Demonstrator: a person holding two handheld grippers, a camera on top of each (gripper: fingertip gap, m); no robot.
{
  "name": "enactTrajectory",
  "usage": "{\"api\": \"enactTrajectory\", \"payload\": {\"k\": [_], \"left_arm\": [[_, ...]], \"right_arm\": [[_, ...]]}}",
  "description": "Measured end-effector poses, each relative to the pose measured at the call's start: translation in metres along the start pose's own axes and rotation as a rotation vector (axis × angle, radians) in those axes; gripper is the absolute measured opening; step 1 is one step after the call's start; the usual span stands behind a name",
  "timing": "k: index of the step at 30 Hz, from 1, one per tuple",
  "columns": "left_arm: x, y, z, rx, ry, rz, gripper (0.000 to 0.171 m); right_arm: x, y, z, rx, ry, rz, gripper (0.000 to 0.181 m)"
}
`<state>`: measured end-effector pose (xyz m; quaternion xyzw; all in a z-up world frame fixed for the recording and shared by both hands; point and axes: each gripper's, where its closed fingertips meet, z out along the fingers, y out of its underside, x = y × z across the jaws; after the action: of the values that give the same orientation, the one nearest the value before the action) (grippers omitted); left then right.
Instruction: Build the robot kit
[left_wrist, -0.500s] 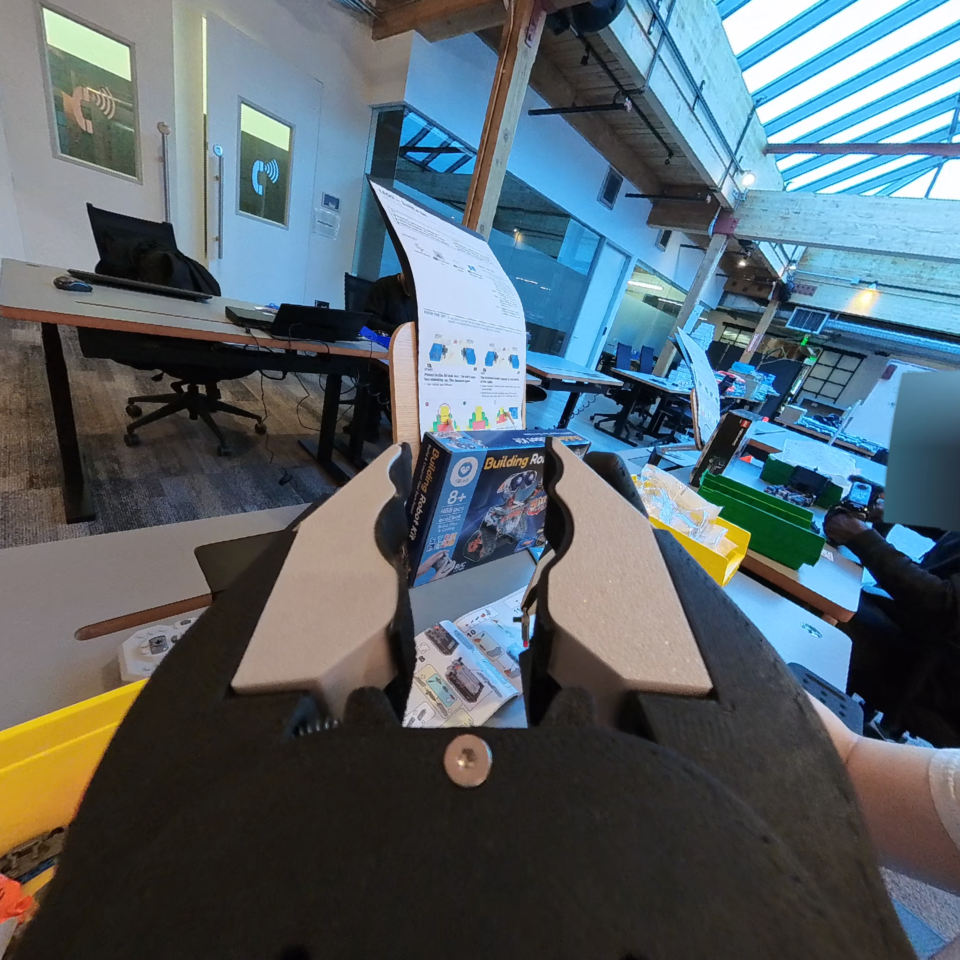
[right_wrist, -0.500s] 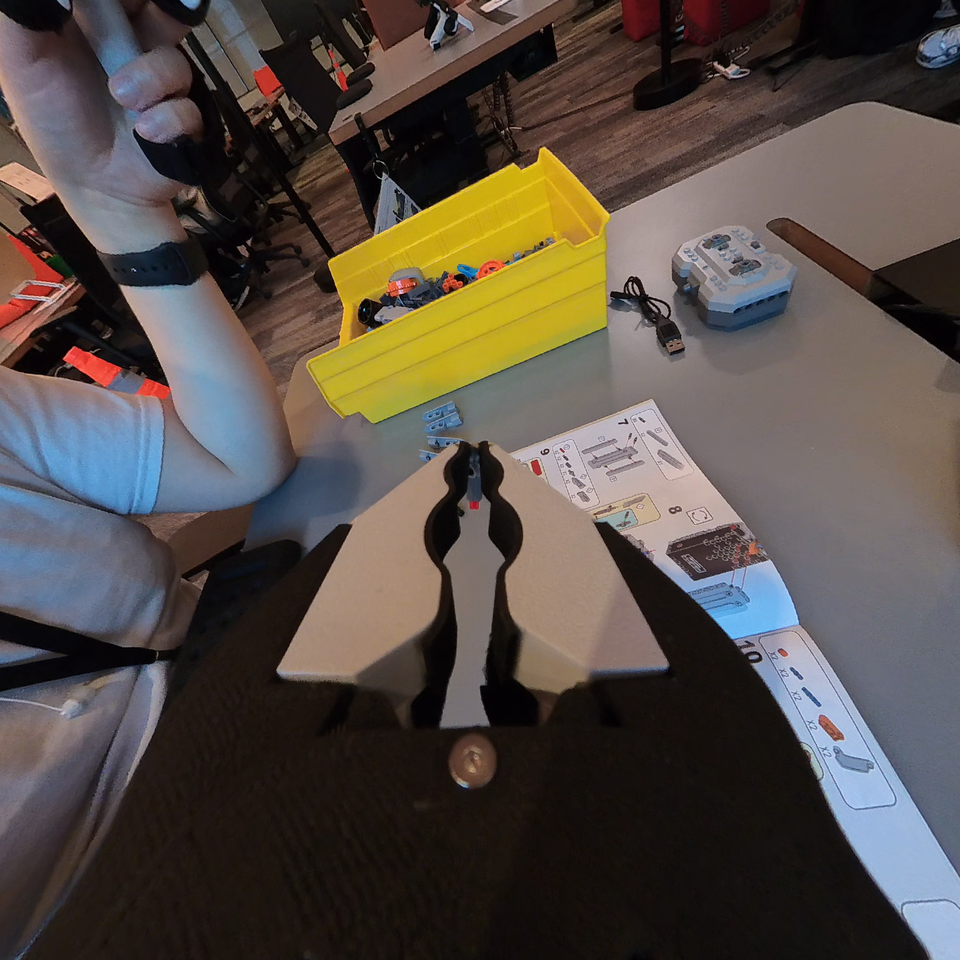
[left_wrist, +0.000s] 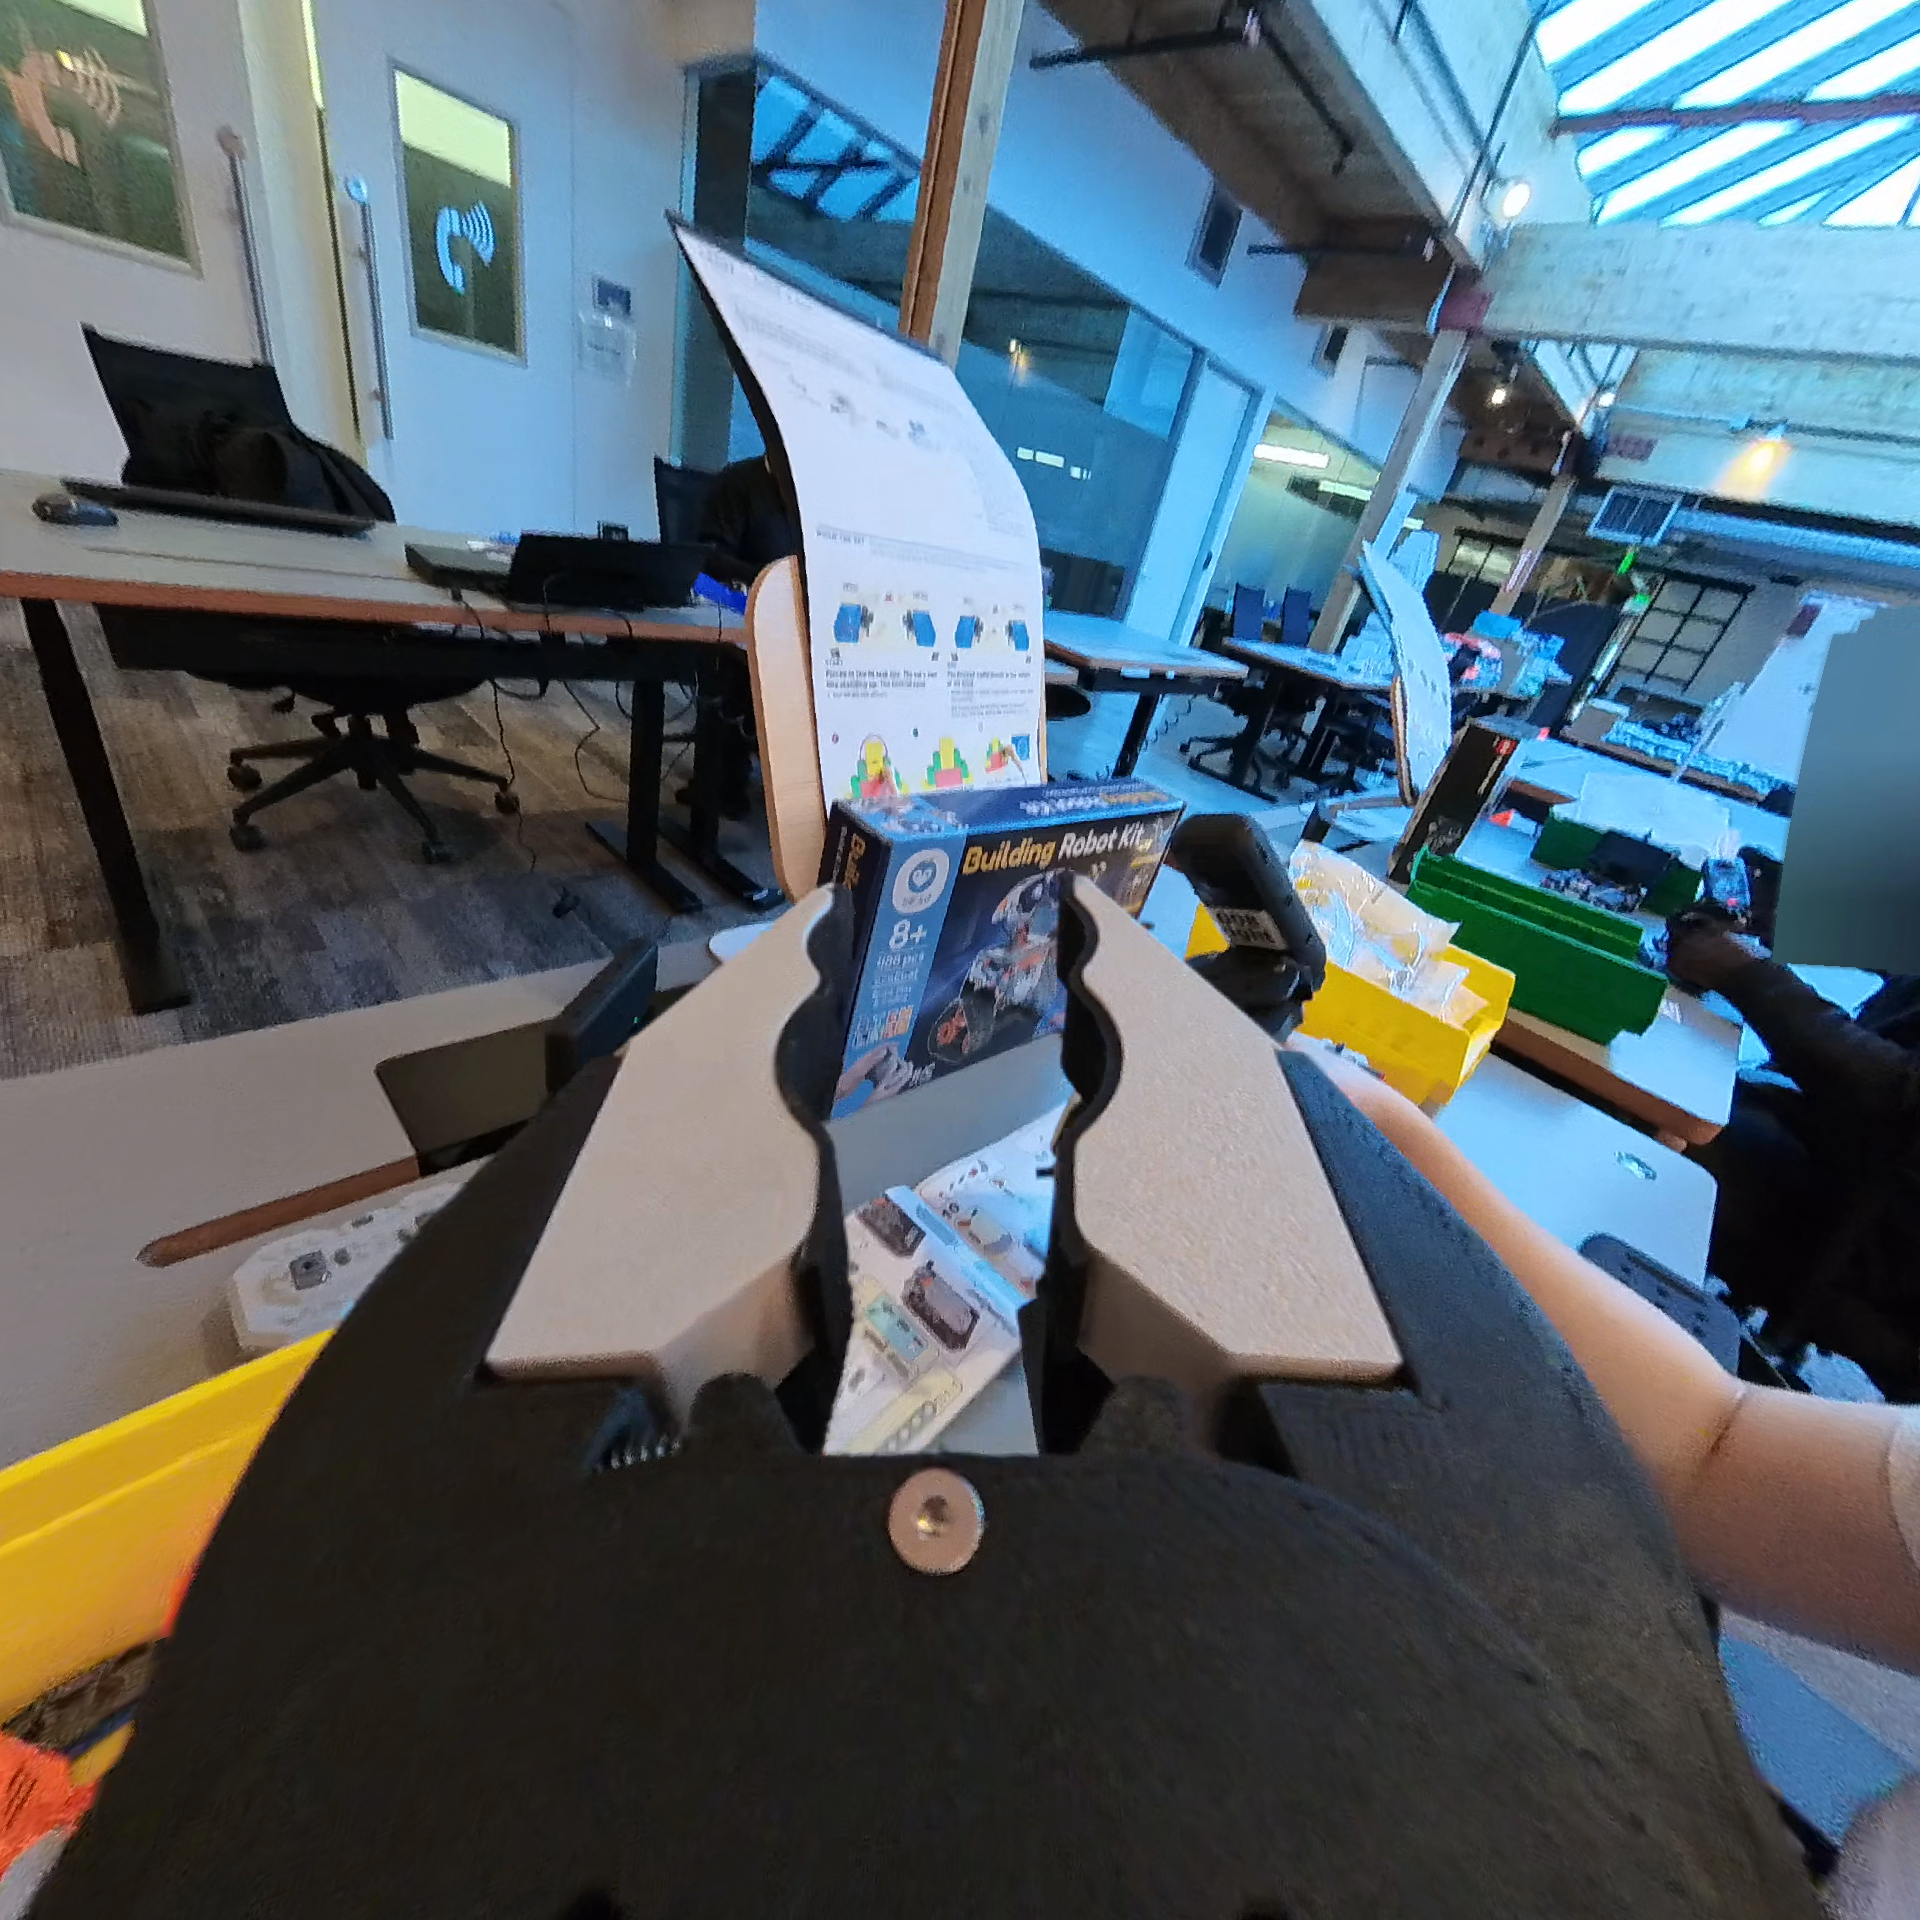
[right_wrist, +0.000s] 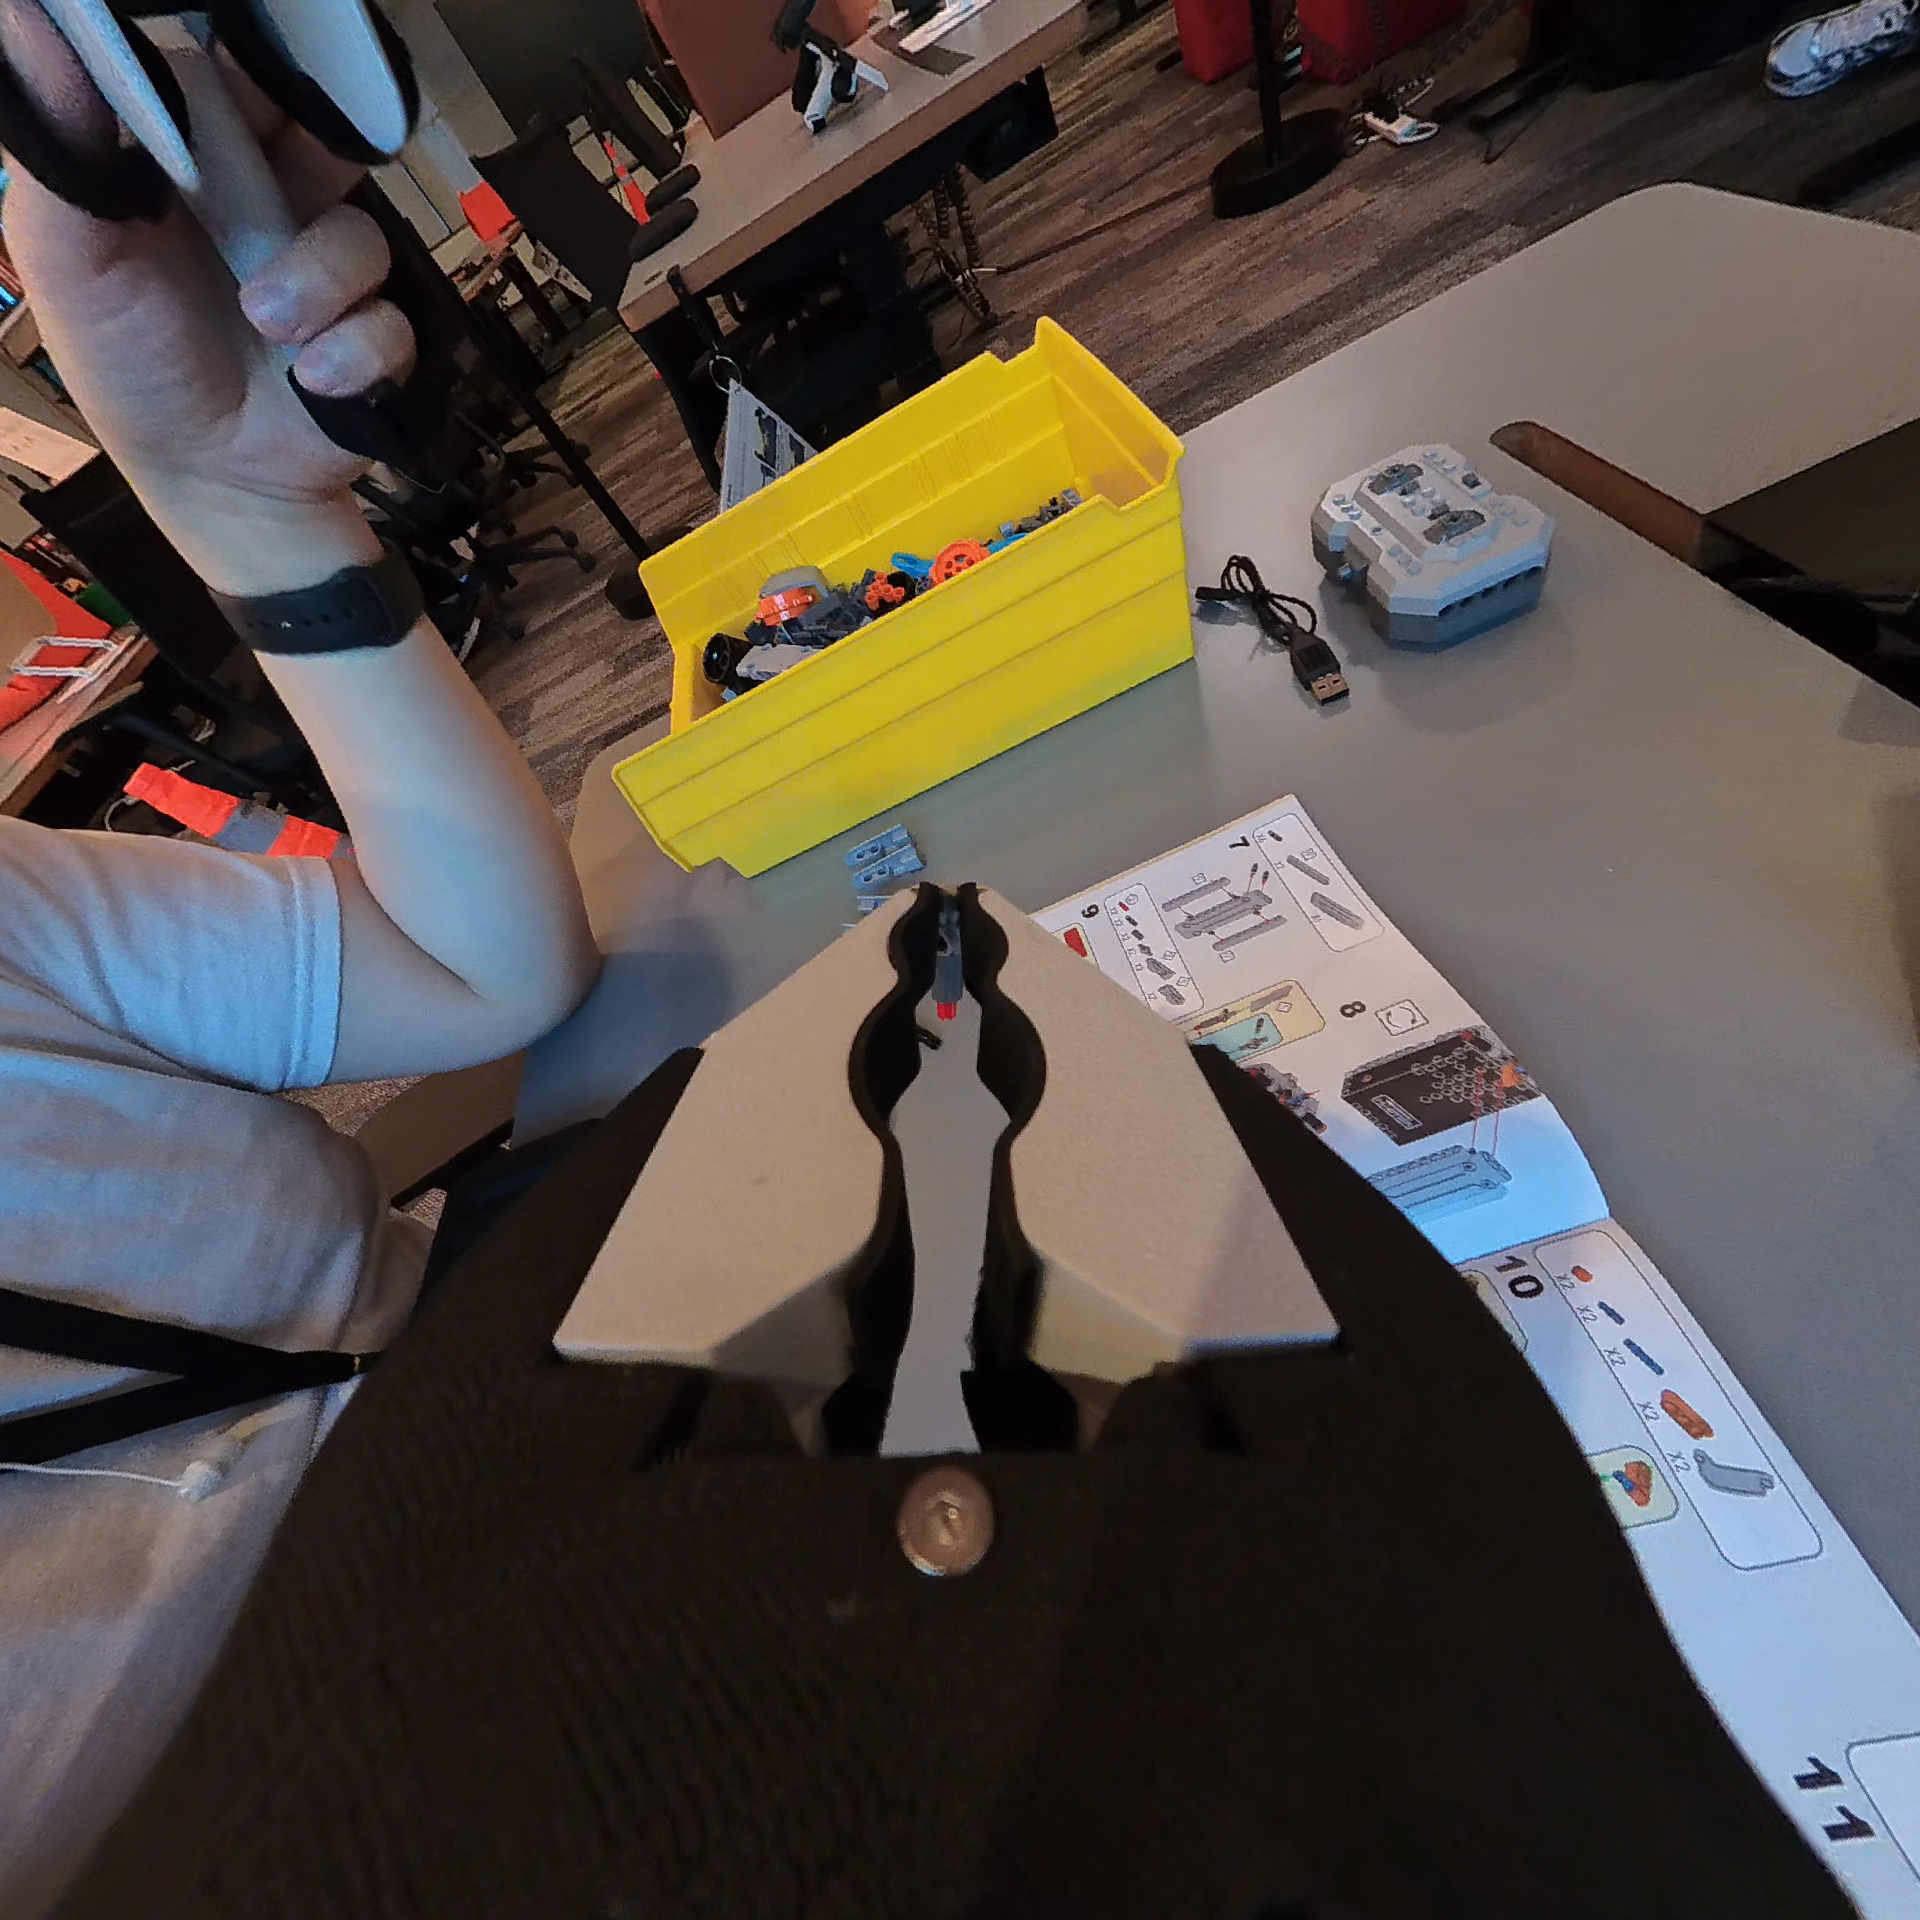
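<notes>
My left wrist view sits high above the table (left_wrist: 208, 1122), looking almost level past the kit box (left_wrist: 977, 935) into the office. My right wrist view looks steeply down, close over the table (right_wrist: 1558, 831), facing the bin (right_wrist: 935, 665). Both catch the instruction sheet (right_wrist: 1351, 1039), the bin and the grey hub (right_wrist: 1434, 540).

Printed writing stands on the blue kit box (left_wrist: 987, 925); behind that box a tall instruction sheet (left_wrist: 914, 582) bears small print, and before it a numbered instruction leaflet (right_wrist: 1382, 1101) lies on the desk (right_wrist: 1558, 810)
</notes>
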<state>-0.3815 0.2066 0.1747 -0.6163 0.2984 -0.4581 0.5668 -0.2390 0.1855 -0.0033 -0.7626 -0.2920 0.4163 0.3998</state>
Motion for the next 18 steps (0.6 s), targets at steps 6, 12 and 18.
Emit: {"api": "enactTrajectory", "payload": {"k": [6,12,18], "left_arm": [[0.006,0.034,0.01,-0.157,0.042,-0.053,0.036],[0.023,0.066,0.033,-0.28,0.107,-0.062,0.031],[0.048,0.119,0.059,-0.452,0.203,-0.084,0.019]], "right_arm": [[-0.001,-0.003,-0.002,0.013,-0.006,0.03,0.003],[-0.003,-0.009,-0.006,0.045,-0.014,0.057,0.003],[-0.009,-0.017,-0.012,0.075,-0.029,0.058,0.003]]}}
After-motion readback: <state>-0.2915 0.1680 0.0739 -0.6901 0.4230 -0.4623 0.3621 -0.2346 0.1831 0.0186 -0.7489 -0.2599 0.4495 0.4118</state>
